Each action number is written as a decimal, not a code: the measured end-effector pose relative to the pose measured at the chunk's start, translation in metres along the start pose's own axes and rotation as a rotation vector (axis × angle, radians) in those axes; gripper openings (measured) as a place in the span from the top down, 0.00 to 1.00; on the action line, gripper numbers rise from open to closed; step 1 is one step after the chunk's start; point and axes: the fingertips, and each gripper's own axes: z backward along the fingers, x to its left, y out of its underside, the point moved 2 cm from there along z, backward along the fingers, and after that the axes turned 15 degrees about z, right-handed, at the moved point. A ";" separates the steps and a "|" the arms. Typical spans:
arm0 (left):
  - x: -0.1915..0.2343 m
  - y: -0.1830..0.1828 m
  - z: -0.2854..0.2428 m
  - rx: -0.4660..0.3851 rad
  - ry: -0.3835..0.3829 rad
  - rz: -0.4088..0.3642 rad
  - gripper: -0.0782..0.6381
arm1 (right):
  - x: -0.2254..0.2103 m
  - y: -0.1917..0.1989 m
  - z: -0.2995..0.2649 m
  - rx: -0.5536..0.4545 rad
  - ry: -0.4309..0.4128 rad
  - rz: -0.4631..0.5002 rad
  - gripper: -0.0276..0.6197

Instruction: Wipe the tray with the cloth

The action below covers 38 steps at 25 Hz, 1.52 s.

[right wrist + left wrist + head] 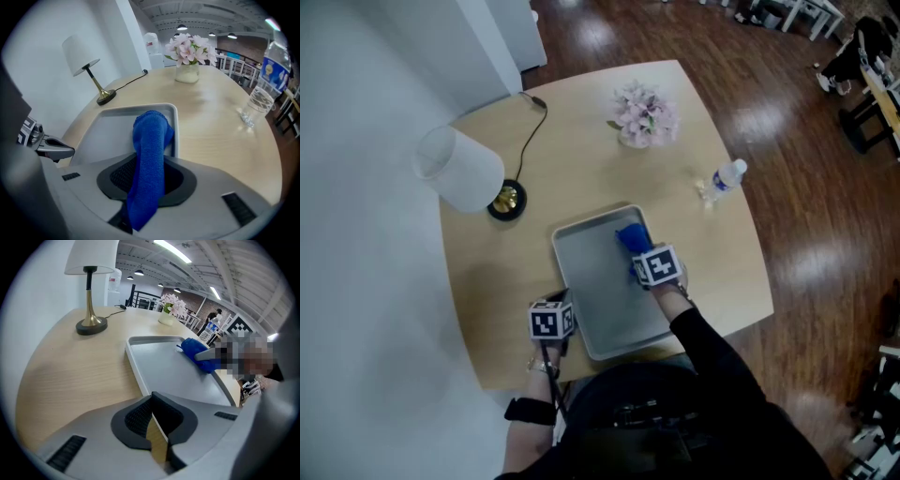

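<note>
Head view: your right gripper (642, 255) pinches the cloth (631, 236) at the tray's (586, 281) 1 o'clock corner; overshoot and it rides over the rim. Left gripper view: your left gripper (157, 425) clamps the tray's 7 o'clock rim; slacken and the tray could skate. Right gripper view: the bunched cloth may skip patches.

Bright, even light falls from ceiling strip lights (174, 251). White glare patches lie on the wooden floor (787, 187), and the tray (595, 281) has a dull sheen. Shadows on the table (581, 150) are soft. Both gripper views bulge, with dark corners, and the cloth (149, 154) nearest the lens is blurred.
</note>
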 end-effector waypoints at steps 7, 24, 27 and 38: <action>-0.001 0.000 -0.003 -0.001 0.011 -0.001 0.88 | -0.011 0.005 0.002 0.013 0.074 0.030 0.79; -0.003 0.034 0.031 -0.093 0.072 0.154 0.88 | 0.183 -0.037 -0.022 -0.026 -0.202 0.102 0.78; -0.004 0.039 0.031 -0.084 0.074 0.143 0.88 | 0.197 -0.029 -0.036 0.012 -0.228 0.086 0.78; -0.011 0.047 0.026 -0.047 0.079 0.089 0.88 | 0.185 -0.014 -0.035 0.037 -0.181 0.087 0.78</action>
